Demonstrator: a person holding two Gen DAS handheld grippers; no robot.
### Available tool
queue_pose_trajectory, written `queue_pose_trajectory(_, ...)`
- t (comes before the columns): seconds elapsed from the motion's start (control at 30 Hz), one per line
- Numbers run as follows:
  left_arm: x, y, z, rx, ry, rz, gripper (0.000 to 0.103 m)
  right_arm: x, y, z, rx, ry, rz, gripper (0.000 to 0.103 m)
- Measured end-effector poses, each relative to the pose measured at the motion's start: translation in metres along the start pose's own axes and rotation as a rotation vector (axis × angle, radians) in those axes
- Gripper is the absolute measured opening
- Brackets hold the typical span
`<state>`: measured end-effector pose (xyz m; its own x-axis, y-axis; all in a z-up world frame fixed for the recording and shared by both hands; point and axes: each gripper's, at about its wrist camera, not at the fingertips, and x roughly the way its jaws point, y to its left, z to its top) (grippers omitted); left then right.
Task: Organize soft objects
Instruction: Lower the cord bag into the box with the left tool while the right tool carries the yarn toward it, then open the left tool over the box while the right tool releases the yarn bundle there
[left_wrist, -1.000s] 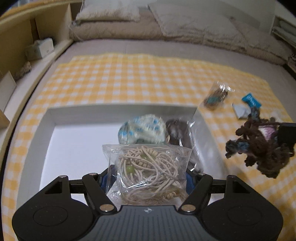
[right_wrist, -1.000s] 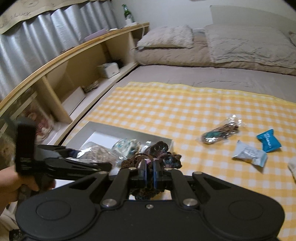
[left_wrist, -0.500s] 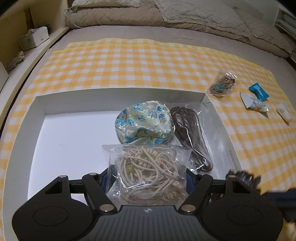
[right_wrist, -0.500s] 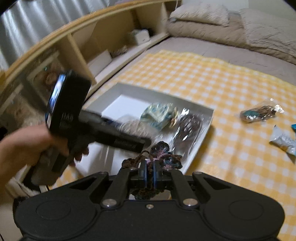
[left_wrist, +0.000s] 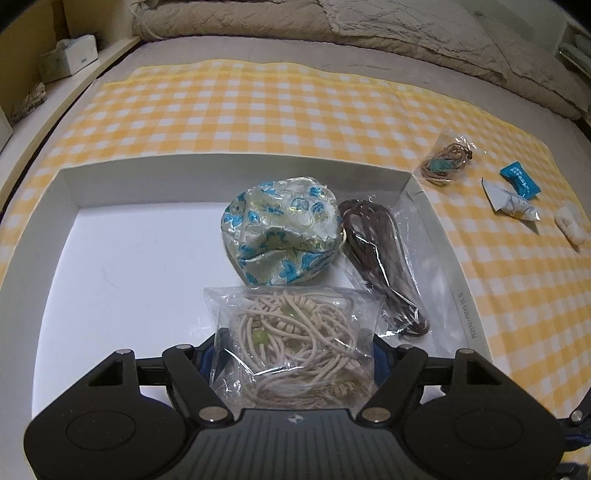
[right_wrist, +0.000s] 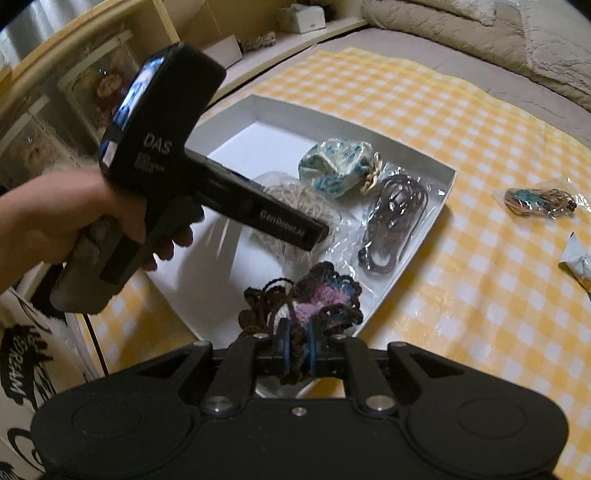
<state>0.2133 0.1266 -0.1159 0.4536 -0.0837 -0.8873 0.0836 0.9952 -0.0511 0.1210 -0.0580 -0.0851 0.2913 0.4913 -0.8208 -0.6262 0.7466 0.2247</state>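
My left gripper (left_wrist: 295, 354) is shut on a clear bag of beige cords (left_wrist: 295, 339) and holds it over the white box (left_wrist: 236, 166), near its front. In the box lie a blue-patterned cloth pouch (left_wrist: 280, 236) and a bag of brown cord (left_wrist: 384, 258). My right gripper (right_wrist: 297, 350) is shut on a brown, purple and blue crocheted piece (right_wrist: 314, 302) above the box's near corner (right_wrist: 365, 317). The left gripper's body (right_wrist: 207, 177) shows in the right wrist view, over the box.
On the yellow checked cloth (left_wrist: 258, 110) right of the box lie a bag of brown and teal cord (left_wrist: 447, 162), a blue packet (left_wrist: 519, 179), a white packet (left_wrist: 513, 203) and a small white piece (left_wrist: 569, 225). Bedding (left_wrist: 406, 29) lies behind, wooden shelves (right_wrist: 110, 74) at left.
Both grippers have moved in over the box and tilted down, each still holding its item. The box now looks larger and closer in both views.
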Motion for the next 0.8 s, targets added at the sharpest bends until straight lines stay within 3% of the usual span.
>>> queue_pose_trajectory(0.27,-0.016,0.006,-0.007,-0.039,-0.022,0.010,0.093,-0.008,0.001,-0.003,-0.018,0.007,0.003,0.030)
queue_pose_trajectory(0.63,-0.039,0.004,-0.010,-0.055,-0.067,0.014,0.103,-0.024,-0.006,-0.005,0.009,-0.037,-0.010,0.042)
queue_pose_trajectory(0.73,-0.044,0.003,-0.012,-0.044,-0.073,0.023,0.103,-0.027,-0.005,-0.007,0.005,-0.048,-0.014,0.051)
queue_pose_trajectory(0.8,-0.047,0.002,-0.014,-0.038,-0.076,0.028,0.103,-0.028,-0.006,-0.008,0.002,-0.059,-0.013,0.063)
